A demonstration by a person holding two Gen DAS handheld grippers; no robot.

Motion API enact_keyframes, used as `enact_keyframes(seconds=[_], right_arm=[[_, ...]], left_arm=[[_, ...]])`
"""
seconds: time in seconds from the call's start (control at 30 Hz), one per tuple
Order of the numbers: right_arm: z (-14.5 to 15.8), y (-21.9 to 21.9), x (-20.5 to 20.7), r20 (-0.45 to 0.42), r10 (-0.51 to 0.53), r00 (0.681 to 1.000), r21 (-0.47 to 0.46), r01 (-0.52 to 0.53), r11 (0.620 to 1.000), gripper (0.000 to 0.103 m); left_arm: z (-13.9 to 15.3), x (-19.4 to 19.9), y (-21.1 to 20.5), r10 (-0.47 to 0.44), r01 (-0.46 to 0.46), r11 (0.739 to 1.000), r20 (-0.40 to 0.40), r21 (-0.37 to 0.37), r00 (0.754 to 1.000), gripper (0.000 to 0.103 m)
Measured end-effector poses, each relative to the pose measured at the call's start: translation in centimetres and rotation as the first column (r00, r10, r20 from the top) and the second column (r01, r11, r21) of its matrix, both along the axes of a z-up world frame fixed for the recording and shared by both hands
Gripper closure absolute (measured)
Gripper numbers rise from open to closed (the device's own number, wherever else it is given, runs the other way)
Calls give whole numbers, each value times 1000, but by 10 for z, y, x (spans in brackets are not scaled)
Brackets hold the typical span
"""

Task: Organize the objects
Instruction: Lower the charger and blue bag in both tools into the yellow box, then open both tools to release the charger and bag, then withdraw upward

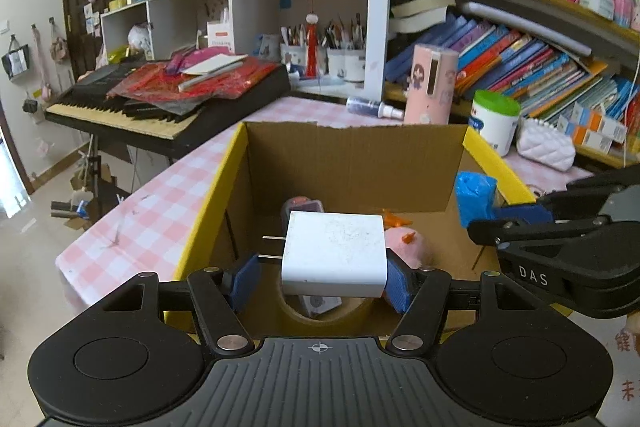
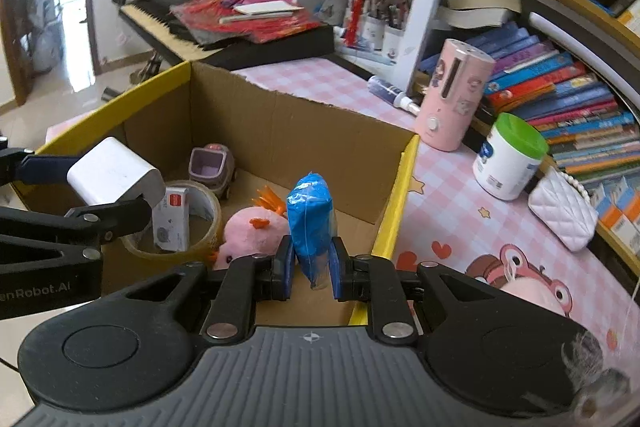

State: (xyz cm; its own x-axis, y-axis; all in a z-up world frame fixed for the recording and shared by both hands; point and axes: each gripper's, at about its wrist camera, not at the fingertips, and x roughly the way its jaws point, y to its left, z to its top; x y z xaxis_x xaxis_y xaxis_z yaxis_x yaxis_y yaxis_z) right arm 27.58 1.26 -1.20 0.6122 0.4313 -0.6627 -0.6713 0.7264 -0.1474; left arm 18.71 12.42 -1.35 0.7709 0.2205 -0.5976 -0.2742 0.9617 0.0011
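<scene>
An open cardboard box [image 1: 352,155] with yellow edges stands on the pink checked table; it also shows in the right wrist view [image 2: 288,131]. My left gripper [image 1: 320,279] is shut on a white plug charger [image 1: 334,253] and holds it over the box; the charger also shows in the right wrist view [image 2: 114,173]. My right gripper [image 2: 311,267] is shut on a blue wrapped packet [image 2: 311,215] above the box's right side; the packet also shows in the left wrist view [image 1: 474,195]. Inside lie a pink plush [image 2: 250,231], a tape roll [image 2: 208,211], a small white box [image 2: 172,223] and a purple toy car [image 2: 212,167].
On the table right of the box stand a pink cylinder device [image 2: 456,95], a white jar with a green lid [image 2: 508,159], a spray bottle [image 2: 392,93] and a white quilted purse [image 2: 564,211]. Bookshelves rise behind. A keyboard piano [image 1: 160,95] stands at the back left.
</scene>
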Motion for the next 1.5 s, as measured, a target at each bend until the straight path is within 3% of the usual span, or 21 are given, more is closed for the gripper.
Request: enact_keyframes(seconds=[0.33, 0.57, 0.83, 0.9, 1.03, 1.17, 1.5], right_arm=[[-11, 18, 15, -17, 106, 994, -84, -107, 991, 86], [-15, 23, 17, 15, 128, 992, -132, -125, 983, 86], [-17, 26, 16, 30, 132, 991, -158, -126, 979, 85], [-16, 26, 16, 27, 128, 991, -156, -122, 980, 84], [-13, 24, 11, 36, 110, 993, -141, -104, 985, 69], [-3, 19, 2, 76, 80, 994, -101, -73, 992, 62], [30, -1, -39, 181, -47, 982, 69, 35, 997, 45]], left_arm=[[-7, 13, -2, 4, -3, 1000, -37, 28, 999, 39], [-10, 17, -5, -12, 15, 998, -48, 57, 999, 38], [-7, 15, -6, -16, 17, 998, -13, 60, 1000, 36], [-5, 11, -7, -14, 14, 998, 0, 60, 1000, 31], [2, 3, -7, -10, 8, 998, 36, 63, 999, 28], [11, -9, -3, 13, -17, 998, 80, 55, 997, 19], [28, -48, 11, 119, -122, 992, 161, 10, 980, 11]])
